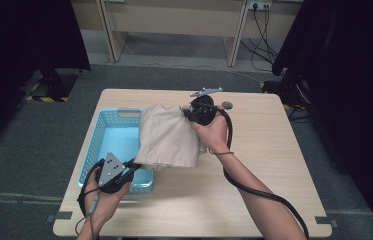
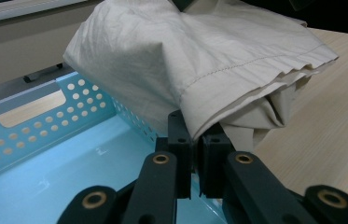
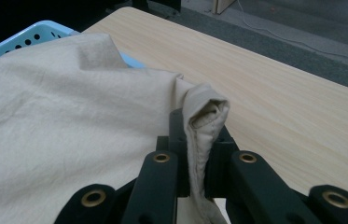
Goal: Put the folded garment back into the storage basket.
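A folded beige cloth (image 1: 166, 137) hangs between my two grippers, partly over the right side of a light blue perforated basket (image 1: 109, 137). My left gripper (image 1: 133, 169) is shut on the cloth's near edge; in the left gripper view the hem (image 2: 237, 70) runs into the closed jaws and my left gripper (image 2: 195, 140) pinches the layers above the basket's floor (image 2: 69, 172). My right gripper (image 1: 188, 114) is shut on the far corner; in the right gripper view a bunched fold of cloth (image 3: 204, 116) sits squeezed at my right gripper (image 3: 198, 137).
A light wooden table (image 1: 254, 165) carries the basket on its left half. A small dark round object (image 1: 227, 105) lies near the table's far edge. Dark curtains flank both sides; a wooden desk and cables stand beyond on grey carpet.
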